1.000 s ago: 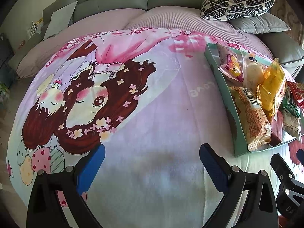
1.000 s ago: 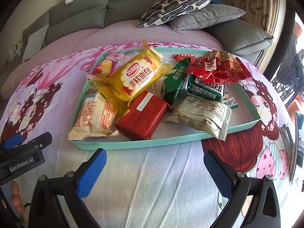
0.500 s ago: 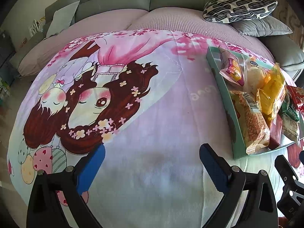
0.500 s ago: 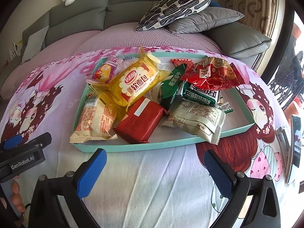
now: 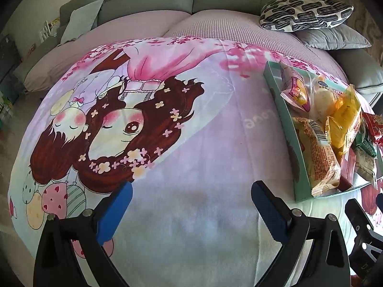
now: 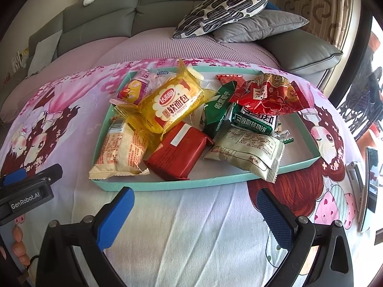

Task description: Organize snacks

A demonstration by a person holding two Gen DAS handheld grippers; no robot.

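Observation:
A teal tray [image 6: 167,184] lies on a cartoon-print blanket and holds several snack packs: a yellow bread pack [image 6: 170,101], a red block [image 6: 179,151], a cream-orange pack [image 6: 122,151], a beige pack [image 6: 249,154], green packs [image 6: 216,113] and a red crinkled pack [image 6: 268,94]. My right gripper [image 6: 195,206] is open and empty, just in front of the tray's near rim. My left gripper [image 5: 191,199] is open and empty over bare blanket, left of the tray [image 5: 288,124]. The left gripper's body also shows in the right wrist view [image 6: 26,191].
A grey sofa [image 6: 95,21] runs along the back with a patterned pillow [image 6: 225,7] and a grey cushion [image 6: 258,25]. A phone-like device [image 6: 371,184] lies at the blanket's right edge. Open blanket [image 5: 167,131] spreads left of the tray.
Both grippers have drifted slightly; the tray sits a little farther and lower in each view. Both stay open and empty. The snacks have not moved.

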